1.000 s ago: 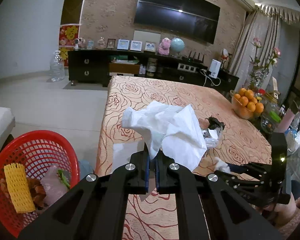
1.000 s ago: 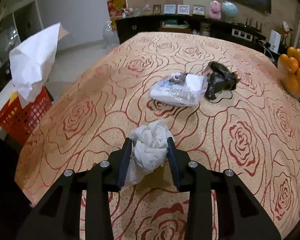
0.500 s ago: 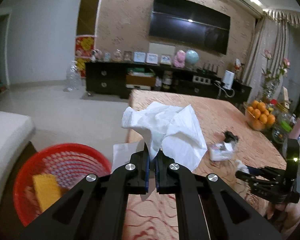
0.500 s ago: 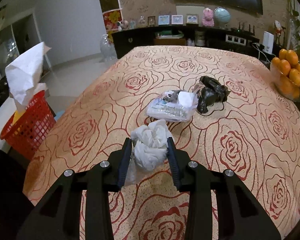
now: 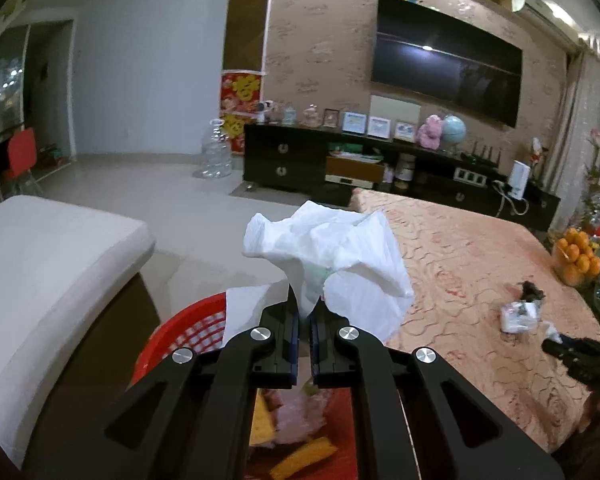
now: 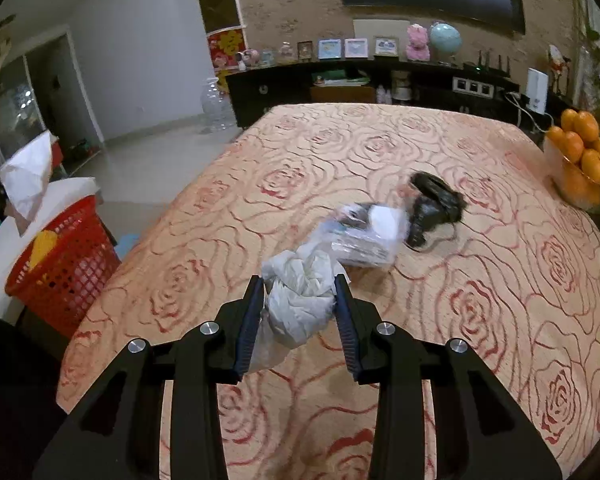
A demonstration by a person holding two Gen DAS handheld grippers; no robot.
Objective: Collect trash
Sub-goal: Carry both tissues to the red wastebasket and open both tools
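Note:
My left gripper (image 5: 304, 312) is shut on a large white tissue (image 5: 332, 256) and holds it above the red mesh basket (image 5: 188, 332), which has yellow and pink scraps inside. From the right wrist view that tissue (image 6: 28, 176) hangs over the basket (image 6: 64, 264) at the table's left side. My right gripper (image 6: 300, 292) is shut on a crumpled greyish-white wad (image 6: 300, 300), just above the rose-patterned tablecloth (image 6: 260, 184). On the cloth beyond it lie a clear plastic wrapper (image 6: 364, 236) and a crumpled black bag (image 6: 432, 208).
A white cushioned seat (image 5: 48, 280) stands left of the basket. A bowl of oranges (image 6: 584, 160) sits at the table's right edge. A dark TV cabinet (image 5: 340, 164) with frames and a globe lines the far wall, a big water bottle (image 5: 216, 152) beside it.
My left gripper has swung left off the table with the tissue and now sits over the basket. The right gripper has stayed near its place, still holding the wad.

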